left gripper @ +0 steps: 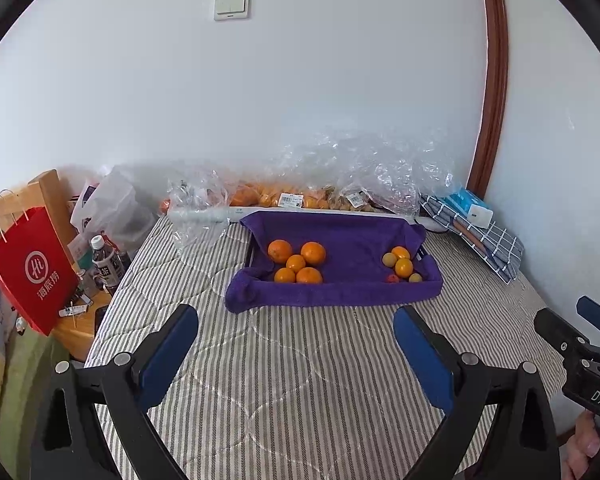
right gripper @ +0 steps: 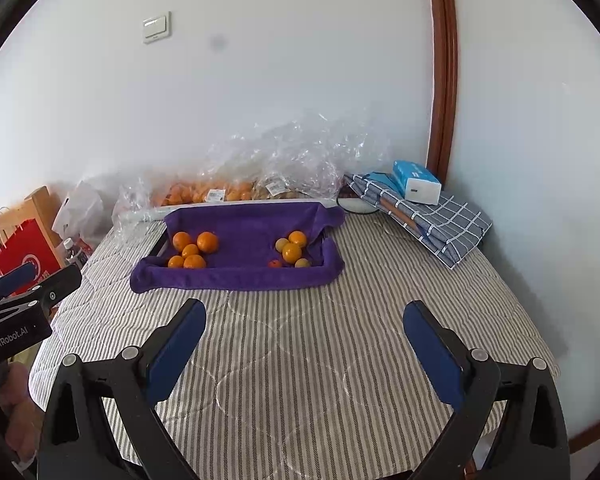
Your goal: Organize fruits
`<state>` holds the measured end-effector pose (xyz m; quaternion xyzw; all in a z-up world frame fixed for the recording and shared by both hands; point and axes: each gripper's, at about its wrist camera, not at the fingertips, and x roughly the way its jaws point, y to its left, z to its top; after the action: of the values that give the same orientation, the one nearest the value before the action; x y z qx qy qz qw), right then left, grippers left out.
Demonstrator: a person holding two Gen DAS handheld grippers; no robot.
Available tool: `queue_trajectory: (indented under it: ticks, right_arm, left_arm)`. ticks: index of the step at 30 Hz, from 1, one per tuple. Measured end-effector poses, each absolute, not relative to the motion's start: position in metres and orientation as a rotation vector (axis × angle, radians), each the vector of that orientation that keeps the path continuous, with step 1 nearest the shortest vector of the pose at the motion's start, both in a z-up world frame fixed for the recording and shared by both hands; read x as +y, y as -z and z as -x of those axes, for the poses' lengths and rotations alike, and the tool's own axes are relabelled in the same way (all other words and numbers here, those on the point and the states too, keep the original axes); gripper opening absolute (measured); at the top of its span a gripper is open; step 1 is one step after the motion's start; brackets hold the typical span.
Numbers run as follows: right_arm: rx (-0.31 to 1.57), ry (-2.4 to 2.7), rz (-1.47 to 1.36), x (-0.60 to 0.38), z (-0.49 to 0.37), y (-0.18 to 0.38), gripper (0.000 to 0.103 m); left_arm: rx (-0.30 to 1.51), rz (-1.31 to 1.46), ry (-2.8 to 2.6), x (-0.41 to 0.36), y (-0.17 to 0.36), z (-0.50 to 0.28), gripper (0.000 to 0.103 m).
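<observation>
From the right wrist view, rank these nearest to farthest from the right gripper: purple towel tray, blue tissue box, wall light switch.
1. Purple towel tray, straight ahead of the right gripper on the striped bed.
2. Blue tissue box, farther back on the right, atop checked fabric.
3. Light switch, high on the far wall, left.

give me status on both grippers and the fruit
Left hand-held gripper open, empty. Right hand-held gripper open, empty. Fruit grouped in purple-lined tray. Path clear.
</observation>
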<state>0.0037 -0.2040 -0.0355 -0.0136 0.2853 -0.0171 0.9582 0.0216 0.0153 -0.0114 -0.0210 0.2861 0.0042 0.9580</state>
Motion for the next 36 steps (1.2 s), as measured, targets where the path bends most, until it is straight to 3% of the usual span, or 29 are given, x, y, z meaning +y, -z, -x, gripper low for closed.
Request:
queue_trajectory:
  ticks: [36]
  right_arm:
    - [0.567,0.027,0.02,-0.2043,0.0017,0.03,0.098]
  left_arm:
    - [0.565,0.043,-0.003,0.0137,0.0069,-0.0138,0.099]
